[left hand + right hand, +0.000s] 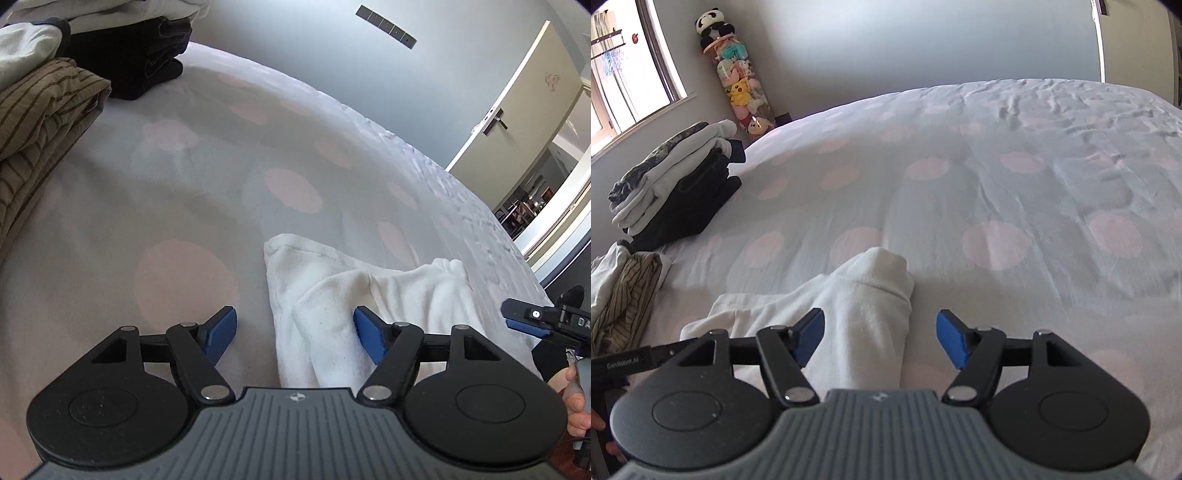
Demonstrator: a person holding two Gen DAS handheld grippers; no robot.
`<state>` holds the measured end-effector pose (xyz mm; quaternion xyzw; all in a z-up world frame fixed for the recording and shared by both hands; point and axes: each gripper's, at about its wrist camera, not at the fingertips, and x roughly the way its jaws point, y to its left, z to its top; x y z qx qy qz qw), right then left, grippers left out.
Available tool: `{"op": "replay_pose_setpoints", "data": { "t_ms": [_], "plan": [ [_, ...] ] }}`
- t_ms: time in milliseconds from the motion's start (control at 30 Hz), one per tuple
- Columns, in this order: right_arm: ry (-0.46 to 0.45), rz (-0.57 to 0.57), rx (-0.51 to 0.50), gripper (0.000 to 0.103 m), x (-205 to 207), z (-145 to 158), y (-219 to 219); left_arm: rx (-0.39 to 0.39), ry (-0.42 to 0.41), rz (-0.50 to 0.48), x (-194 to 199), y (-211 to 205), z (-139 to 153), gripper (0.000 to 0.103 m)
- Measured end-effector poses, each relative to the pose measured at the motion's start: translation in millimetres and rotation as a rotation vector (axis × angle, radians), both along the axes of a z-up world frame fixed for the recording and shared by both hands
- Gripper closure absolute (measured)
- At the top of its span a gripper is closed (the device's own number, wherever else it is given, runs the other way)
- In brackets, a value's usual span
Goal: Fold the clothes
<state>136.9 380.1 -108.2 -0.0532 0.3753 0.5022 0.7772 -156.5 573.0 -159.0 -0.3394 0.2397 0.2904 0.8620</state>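
Observation:
A small white garment (332,295) lies crumpled on the bed near its front edge. My left gripper (295,334) hangs just above the garment's left part, jaws open, blue pads (221,332) apart and pressing on nothing. In the right wrist view the same white garment (864,306) shows a rolled-up end pointing away. My right gripper (881,339) is open over it, and the cloth lies loose between the pads (951,341). The right gripper's fingers (524,317) show at the right edge of the left wrist view.
The bed sheet (997,184) is white with pale pink dots. A stack of folded clothes (676,184) sits at the far left, with a brown striped garment (40,122) beside it. A tube of plush toys (742,85) stands in the corner. A door (517,107) is ajar.

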Motion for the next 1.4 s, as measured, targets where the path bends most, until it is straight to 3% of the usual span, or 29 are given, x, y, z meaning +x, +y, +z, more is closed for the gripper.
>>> {"op": "replay_pose_setpoints", "data": {
  "t_ms": [67, 167, 300, 400, 433, 467, 533, 667, 733, 867, 967, 1033, 1067, 1167, 1267, 1400],
  "plan": [
    [0.025, -0.019, 0.019, 0.036, 6.6, -7.8, 8.3, 0.006, -0.028, -0.004, -0.2, 1.9, -0.7, 0.038],
    [0.044, -0.05, 0.031, 0.041, 11.2, -16.9, 14.2, 0.025, -0.041, -0.018, 3.1, 1.3, -0.9, 0.069],
    [0.053, -0.071, 0.044, 0.047, 9.7, -22.6, 14.6, 0.107, -0.05, -0.042, 6.3, -9.4, 6.8, 0.086],
    [0.072, -0.055, 0.04, 0.048, 5.5, -27.8, 17.7, 0.151, -0.052, -0.053, 7.6, -15.8, 11.3, 0.089],
    [0.064, -0.053, 0.028, 0.053, 2.3, -30.3, 19.4, 0.156, -0.046, -0.055, 8.0, -16.3, 11.1, 0.09],
    [0.052, -0.047, 0.016, 0.067, -0.6, -32.8, 20.6, 0.158, -0.041, -0.058, 8.4, -16.5, 10.7, 0.091],
    [0.024, -0.037, 0.004, 0.085, -5.9, -34.9, 21.1, 0.159, -0.043, -0.054, 8.2, -16.8, 10.0, 0.093],
    [-0.031, -0.053, 0.054, 0.091, -12.4, -24.6, 11.4, 0.2, -0.101, -0.061, 7.2, -23.3, 19.1, 0.094],
    [-0.04, -0.085, 0.084, 0.091, -11.5, -17.2, 3.6, 0.211, -0.1, -0.075, 12.8, -26.2, 21.0, 0.094],
    [0.0, -0.134, 0.042, 0.091, -1.1, -29.4, 2.0, 0.189, -0.037, -0.085, 26.5, -22.8, 8.6, 0.094],
    [0.038, -0.141, 0.019, 0.09, 3.4, -42.8, 3.8, 0.163, -0.004, -0.076, 29.9, -17.8, -0.7, 0.086],
    [0.038, -0.133, 0.018, 0.089, 2.9, -45.4, 5.1, 0.162, 0.011, -0.063, 29.0, -16.7, -1.6, 0.077],
    [0.042, -0.13, 0.018, 0.087, 2.8, -45.6, 5.3, 0.166, 0.02, -0.056, 28.3, -16.8, -1.0, 0.067],
    [0.063, -0.155, 0.031, 0.063, 4.3, -44.9, -0.3, 0.166, 0.043, -0.033, 24.0, -15.6, 1.4, 0.033],
    [0.127, -0.164, 0.041, 0.05, 8.5, -44.1, -9.2, 0.062, 0.051, -0.027, 18.2, -3.6, 3.4, 0.032],
    [0.217, -0.169, 0.043, 0.043, 13.2, -45.5, -20.9, -0.138, 0.026, -0.065, 7.7, 12.4, 2.8, 0.032]
  ]
}}
